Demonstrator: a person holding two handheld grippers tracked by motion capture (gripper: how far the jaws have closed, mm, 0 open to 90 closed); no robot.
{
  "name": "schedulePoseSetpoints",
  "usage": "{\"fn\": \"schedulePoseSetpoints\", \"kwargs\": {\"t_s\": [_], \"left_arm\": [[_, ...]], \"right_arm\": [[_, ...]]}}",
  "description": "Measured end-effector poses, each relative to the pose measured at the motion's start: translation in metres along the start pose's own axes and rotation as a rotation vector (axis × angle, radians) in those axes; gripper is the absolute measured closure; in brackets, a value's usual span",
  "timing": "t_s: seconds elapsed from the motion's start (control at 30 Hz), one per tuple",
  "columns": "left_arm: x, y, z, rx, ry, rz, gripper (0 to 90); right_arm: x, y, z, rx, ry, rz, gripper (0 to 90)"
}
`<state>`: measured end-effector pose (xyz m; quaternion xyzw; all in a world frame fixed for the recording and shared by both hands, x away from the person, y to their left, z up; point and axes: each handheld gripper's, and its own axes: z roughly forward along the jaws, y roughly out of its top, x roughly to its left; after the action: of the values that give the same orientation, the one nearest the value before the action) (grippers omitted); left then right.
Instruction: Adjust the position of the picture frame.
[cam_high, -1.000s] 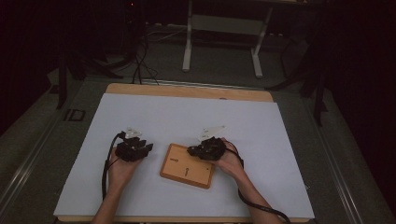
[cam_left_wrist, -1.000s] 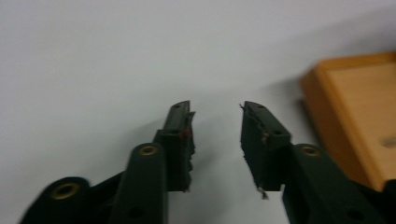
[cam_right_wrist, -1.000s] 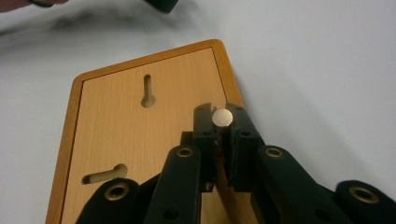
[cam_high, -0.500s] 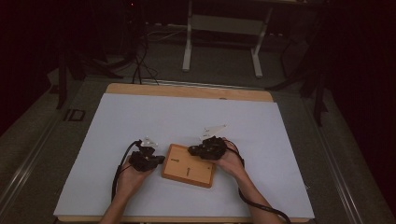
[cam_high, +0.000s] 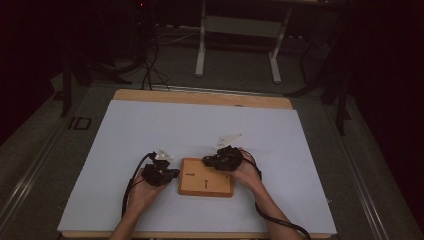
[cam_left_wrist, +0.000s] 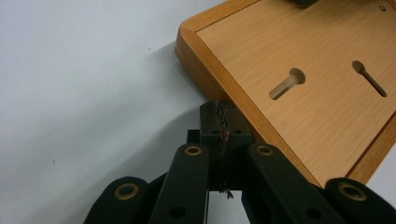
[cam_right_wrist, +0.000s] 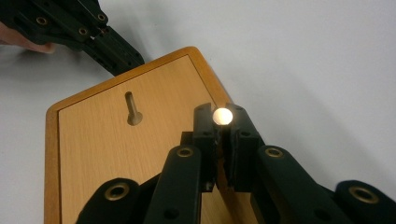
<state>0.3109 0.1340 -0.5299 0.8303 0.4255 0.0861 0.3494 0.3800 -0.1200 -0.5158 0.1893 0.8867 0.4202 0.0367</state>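
In the high view, a wooden board (cam_high: 206, 183) with two keyhole slots is seen lying flat on the white counter (cam_high: 200, 130), toward the six o'clock edge. The left hand-held gripper (cam_high: 170, 173) is held at the board's nine o'clock side, its tips right at the edge. The right hand-held gripper (cam_high: 210, 161) is held over the board's one o'clock corner. A cable is seen trailing from each toward six o'clock.

In the left gripper view, the left hand-held gripper (cam_left_wrist: 222, 114) is shown with its jaws pressed together and nothing between them; they have just been closing. The tips are set against the rim of the wooden board (cam_left_wrist: 317, 84), which fills the frame from twelve to four o'clock. Two keyhole slots (cam_left_wrist: 287, 84) are cut into the board's face. The white counter (cam_left_wrist: 84, 93) is seen toward nine o'clock.

In the right gripper view, the right hand-held gripper (cam_right_wrist: 223, 116) is seen pinching a small shiny round metal head (cam_right_wrist: 222, 116) at its tips, above the board's edge. The wooden board (cam_right_wrist: 116, 154) lies toward eight o'clock, with one keyhole slot (cam_right_wrist: 132, 108) visible. The left hand-held gripper (cam_right_wrist: 122, 58) is seen at eleven o'clock, at the board's far corner.
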Motion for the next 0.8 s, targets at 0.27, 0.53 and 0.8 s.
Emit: {"fn": "schedulePoseSetpoints", "kwargs": {"t_s": [0.27,0.53,0.8], "left_arm": [[-0.0006,0.0002,0.0009,0.009,0.002,-0.006,90.0],[-0.0016,0.0002,0.0007,0.018,0.004,-0.008,90.0],[-0.0016,0.0002,0.0013,0.018,0.008,-0.007,90.0]], "right_arm": [[-0.0042,-0.002,0.0039,0.009,0.013,0.009,84.1],[-0.0067,-0.0036,0.0049,-0.007,0.031,0.026,84.0],[-0.0076,-0.0034,0.0052,-0.007,0.031,0.028,83.9]]}}
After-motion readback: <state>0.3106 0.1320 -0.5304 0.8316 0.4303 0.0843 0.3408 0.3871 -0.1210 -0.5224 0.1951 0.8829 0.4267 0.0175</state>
